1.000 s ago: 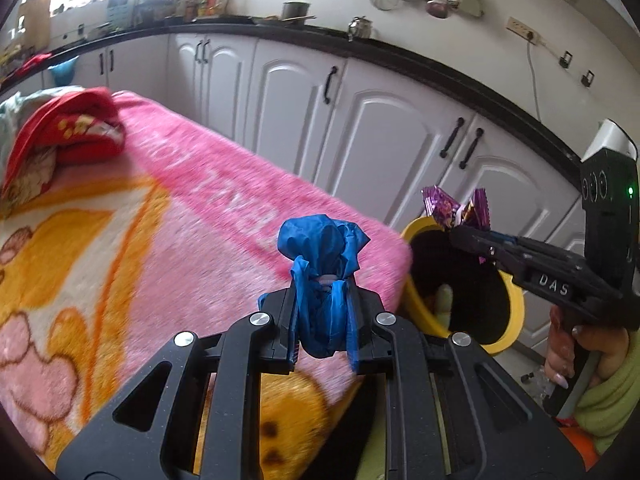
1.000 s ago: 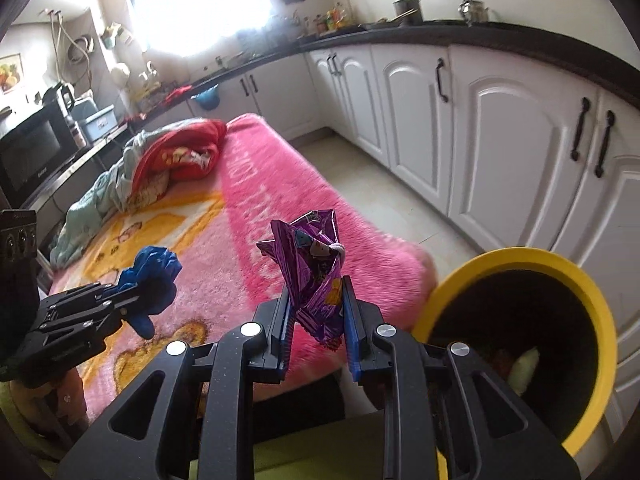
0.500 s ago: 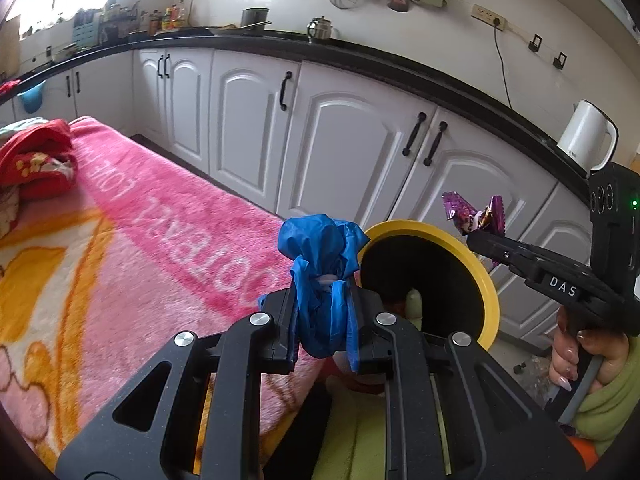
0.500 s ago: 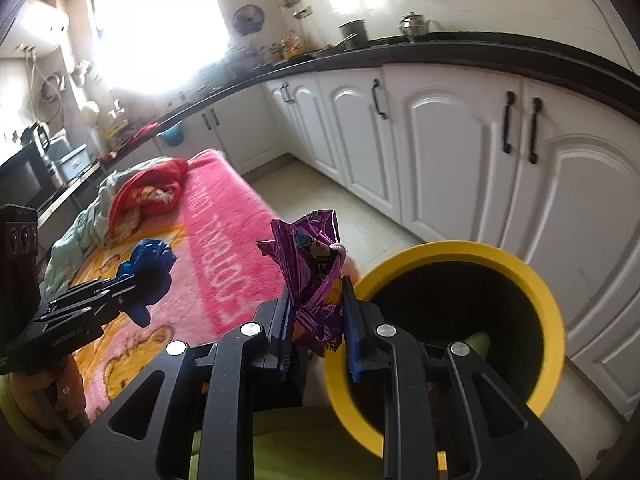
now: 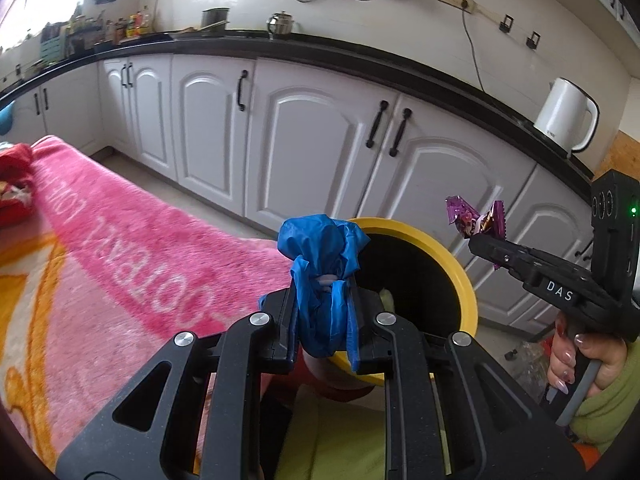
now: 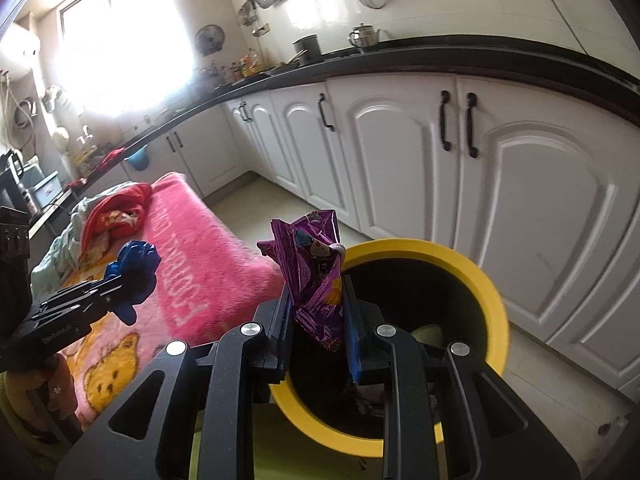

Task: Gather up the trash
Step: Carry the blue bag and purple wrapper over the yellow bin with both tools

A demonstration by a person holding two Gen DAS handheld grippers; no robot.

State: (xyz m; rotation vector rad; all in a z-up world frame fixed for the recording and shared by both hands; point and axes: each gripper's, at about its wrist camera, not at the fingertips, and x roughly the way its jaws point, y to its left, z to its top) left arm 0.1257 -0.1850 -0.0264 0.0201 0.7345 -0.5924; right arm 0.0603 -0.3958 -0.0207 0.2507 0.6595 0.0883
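Note:
My left gripper (image 5: pixel 325 292) is shut on a crumpled blue plastic bag (image 5: pixel 322 252), held at the near left rim of the yellow bin (image 5: pixel 460 272). My right gripper (image 6: pixel 318 300) is shut on a purple snack wrapper (image 6: pixel 316 264), held over the near rim of the same yellow bin (image 6: pixel 484 280). The bin's dark inside holds some pale trash (image 6: pixel 428 334). Each view shows the other gripper from the side: the right gripper (image 5: pixel 478 236) with the wrapper (image 5: pixel 468 218) at right, the left gripper (image 6: pixel 116 284) with the blue bag (image 6: pixel 136 268) at left.
A pink blanket (image 5: pixel 120 264) with cartoon prints covers the surface to the left, with red cloth (image 6: pixel 116 216) piled at its far end. White cabinets (image 5: pixel 312 148) under a black counter run behind the bin. A white kettle (image 5: pixel 564 120) stands on the counter. A hand (image 5: pixel 576 356) grips the right handle.
Both grippers have swung right from over the blanket toward the yellow bin, which now lies straight ahead. Both still grip their trash.

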